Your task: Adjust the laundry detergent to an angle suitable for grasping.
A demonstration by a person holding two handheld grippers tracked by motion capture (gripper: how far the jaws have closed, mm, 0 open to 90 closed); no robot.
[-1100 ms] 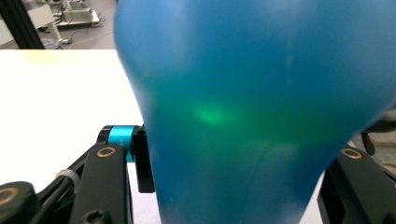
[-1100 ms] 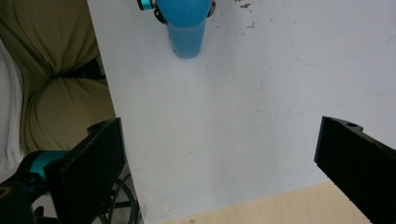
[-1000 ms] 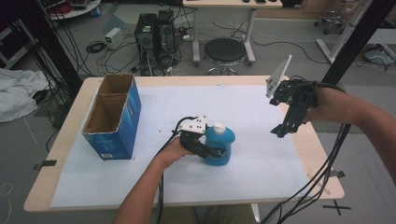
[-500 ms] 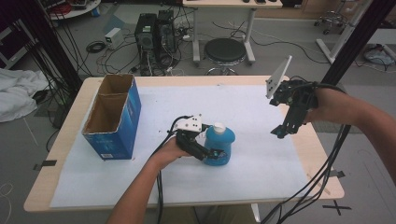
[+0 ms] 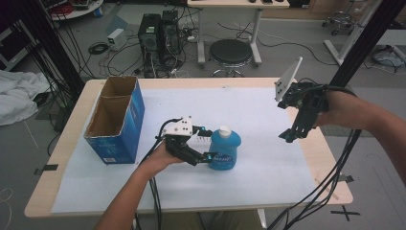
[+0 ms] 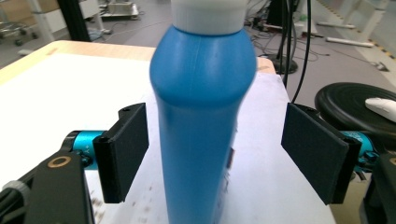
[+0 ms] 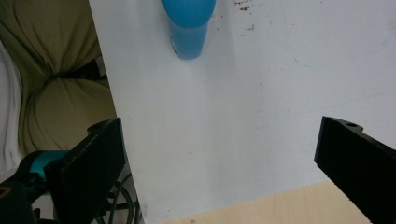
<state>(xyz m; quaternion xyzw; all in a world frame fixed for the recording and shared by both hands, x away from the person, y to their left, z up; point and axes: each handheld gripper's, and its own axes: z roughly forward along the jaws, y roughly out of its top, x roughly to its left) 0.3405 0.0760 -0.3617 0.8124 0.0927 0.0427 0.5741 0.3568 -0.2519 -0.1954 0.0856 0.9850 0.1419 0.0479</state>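
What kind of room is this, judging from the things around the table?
Probably a lab or workshop: computer towers and loose cables lie on the floor behind the table, with a round stool nearby.

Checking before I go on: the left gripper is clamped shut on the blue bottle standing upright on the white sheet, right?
Not quite. The left gripper is open: in the left gripper view both pads stand clear of the blue bottle, with gaps on either side; the jaws have just been opening. The bottle does stand upright between them on the white sheet.
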